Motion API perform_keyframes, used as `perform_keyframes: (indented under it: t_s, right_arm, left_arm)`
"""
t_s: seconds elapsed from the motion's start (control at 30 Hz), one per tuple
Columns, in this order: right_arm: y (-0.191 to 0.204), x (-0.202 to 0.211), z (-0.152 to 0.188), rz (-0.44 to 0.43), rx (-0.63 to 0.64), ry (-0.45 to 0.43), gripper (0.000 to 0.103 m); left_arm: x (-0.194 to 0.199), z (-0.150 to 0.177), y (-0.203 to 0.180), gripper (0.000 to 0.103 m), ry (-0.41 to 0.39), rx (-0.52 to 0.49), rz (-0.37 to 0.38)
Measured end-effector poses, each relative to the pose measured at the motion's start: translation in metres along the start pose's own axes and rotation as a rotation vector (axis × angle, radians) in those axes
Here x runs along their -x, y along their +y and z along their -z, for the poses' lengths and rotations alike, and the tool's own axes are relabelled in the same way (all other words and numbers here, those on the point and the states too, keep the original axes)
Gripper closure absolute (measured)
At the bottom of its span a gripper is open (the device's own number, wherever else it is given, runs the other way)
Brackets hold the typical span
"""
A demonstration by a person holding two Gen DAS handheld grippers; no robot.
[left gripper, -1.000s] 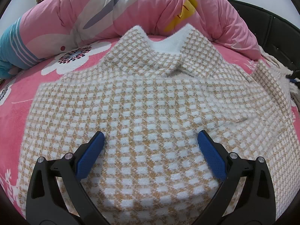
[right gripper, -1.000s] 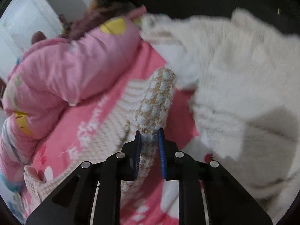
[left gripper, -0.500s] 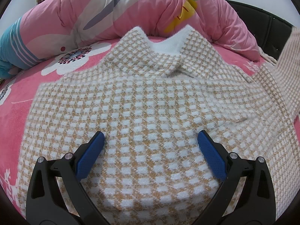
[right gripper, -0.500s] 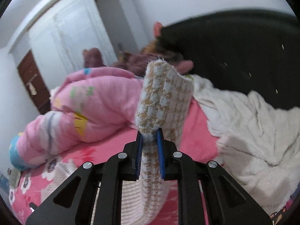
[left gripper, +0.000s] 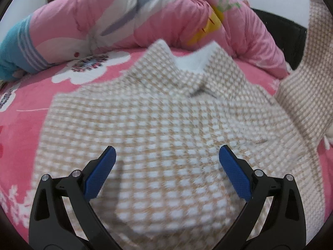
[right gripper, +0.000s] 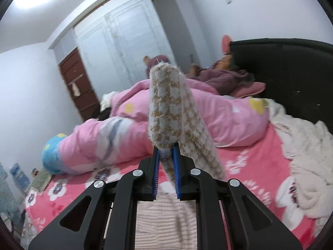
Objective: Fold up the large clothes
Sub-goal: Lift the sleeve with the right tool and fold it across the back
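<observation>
garment: checked tan-and-white fuzzy sweater [left gripper: 158,129], lying flat on the pink floral bedsheet [left gripper: 27,95], collar [left gripper: 191,62] pointing toward the far side of the bed.
sleeve: one sleeve [right gripper: 166,104] is off the bed, raised up in the air; in the left wrist view it rises as a checked band [left gripper: 312,73] along the picture's right edge.
why sleeve up: looks like it is being carried over the body to fold it inward, a sleeve-first fold, judged from the lift and the flat torso.
right gripper: right gripper [right gripper: 166,156] clenched on the sleeve near its cuff end, blue pads pressing the knit on both sides; the cuff stands up above the jaws, the rest trails down below.
left gripper: left gripper [left gripper: 166,175] spread wide, nothing between the pads, poised over the lower torso of the sweater; cannot tell if the fingertips touch the fabric.
why left there: probably ready to pin or steady the body while the sleeve comes across.
progress: early, body not folded yet, hem still spread out.
surroundings: rolled pink quilt [left gripper: 145,20] just behind the collar; white fluffy blanket [right gripper: 301,145] on the picture's right side of the bed; dark headboard [right gripper: 291,68]; white wardrobe [right gripper: 124,41].
hidden: sweater's hem cut off by the left gripper's frame; other sleeve not made out.
blur: left wrist view smeared, weave detail soft; shoulder seam where the raised sleeve joins is hard to read.
unclear: dark reddish heap [right gripper: 218,77] by the headboard, cannot say what it is.
</observation>
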State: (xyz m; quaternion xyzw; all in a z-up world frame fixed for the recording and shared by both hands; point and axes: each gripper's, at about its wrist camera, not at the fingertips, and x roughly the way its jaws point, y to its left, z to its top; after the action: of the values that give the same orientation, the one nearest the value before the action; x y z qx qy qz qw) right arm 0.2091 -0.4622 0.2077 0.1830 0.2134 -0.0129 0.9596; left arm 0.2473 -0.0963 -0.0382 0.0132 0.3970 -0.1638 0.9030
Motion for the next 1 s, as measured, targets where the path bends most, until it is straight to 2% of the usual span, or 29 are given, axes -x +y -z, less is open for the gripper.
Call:
perform_keyframes:
  t_s: [0.17,0.3,0.37,0.53,0.67,0.73,0.77,0.8,0.87,0.97,1.0]
  right_arm:
    - [0.054,-0.023,0.022,-0.058,0.046,0.055,0.091]
    - [0.093,-0.045,0.050,-0.097,0.083,0.103,0.091]
    - [0.110,-0.058,0.068,-0.128,0.088,0.124,0.091]
    - [0.149,-0.094,0.126,-0.143,0.164,0.195,0.091]
    - [0.173,-0.140,0.188,-0.137,0.246,0.337,0.090]
    - [0.180,-0.165,0.224,-0.145,0.272,0.471,0.088]
    - [0.182,-0.175,0.242,-0.164,0.274,0.551,0.082]
    - [0.182,-0.180,0.253,-0.185,0.268,0.601,0.064]
    - [0.181,-0.180,0.270,-0.235,0.252,0.663,0.045]
    - [0.173,-0.164,0.271,-0.303,0.245,0.665,0.029]
    - [0.164,-0.158,0.268,-0.334,0.218,0.670,0.027]
  left_arm:
    - [0.028,-0.003,0.035,0.007,-0.009,0.016,-0.031]
    - [0.045,-0.002,0.069,0.007,-0.014,0.048,-0.002]
    - [0.051,-0.004,0.085,0.007,-0.025,0.057,-0.014]
    - [0.064,-0.010,0.118,0.008,-0.050,0.072,-0.053]
    - [0.072,-0.016,0.129,0.008,-0.067,0.090,-0.062]
    - [0.072,-0.020,0.132,0.008,-0.071,0.094,-0.055]
    - [0.069,-0.025,0.132,0.008,-0.069,0.096,-0.044]
    - [0.066,-0.029,0.133,0.008,-0.066,0.099,-0.030]
    - [0.058,-0.039,0.134,0.008,-0.057,0.107,0.009]
    - [0.055,-0.042,0.129,0.008,-0.051,0.104,0.040]
    - [0.052,-0.044,0.127,0.008,-0.050,0.099,0.051]
